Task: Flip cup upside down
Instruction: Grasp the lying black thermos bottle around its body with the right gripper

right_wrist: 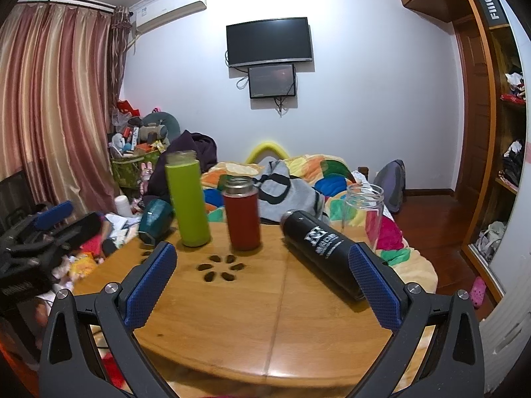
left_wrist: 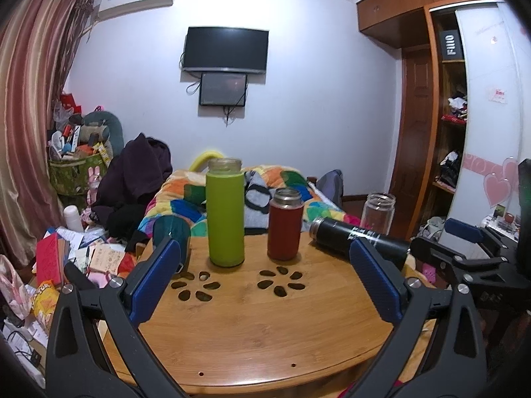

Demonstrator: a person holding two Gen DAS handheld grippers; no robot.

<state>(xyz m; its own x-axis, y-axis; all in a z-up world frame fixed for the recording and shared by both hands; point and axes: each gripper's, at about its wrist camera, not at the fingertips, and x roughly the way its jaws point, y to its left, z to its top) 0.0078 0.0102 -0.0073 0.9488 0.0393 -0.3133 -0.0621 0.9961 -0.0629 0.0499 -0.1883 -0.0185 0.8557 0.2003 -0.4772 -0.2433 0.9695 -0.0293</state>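
Observation:
Several cups are on a round wooden table point(left_wrist: 265, 331). A tall green bottle point(left_wrist: 225, 214) and a red flask point(left_wrist: 285, 225) stand upright, mouths up. A black flask point(left_wrist: 358, 237) lies on its side at the right. A clear glass jar point(left_wrist: 378, 212) stands behind it. A dark teal cup point(left_wrist: 171, 232) lies tipped at the left. My left gripper point(left_wrist: 265, 282) is open and empty above the near table. My right gripper point(right_wrist: 262, 285) is open and empty, its right finger point(right_wrist: 375, 285) close to the black flask point(right_wrist: 322, 248). The green bottle point(right_wrist: 187, 199), red flask point(right_wrist: 241, 217), jar point(right_wrist: 363, 212) and teal cup point(right_wrist: 154, 220) also show in the right wrist view.
The table point(right_wrist: 265, 315) has flower-shaped cut-outs point(left_wrist: 278, 282). A bed with a colourful quilt point(left_wrist: 292, 195) lies behind it. Clutter covers the floor at the left point(left_wrist: 83, 252). A wardrobe point(left_wrist: 444, 116) stands at the right. The other gripper shows at the right edge point(left_wrist: 471, 248).

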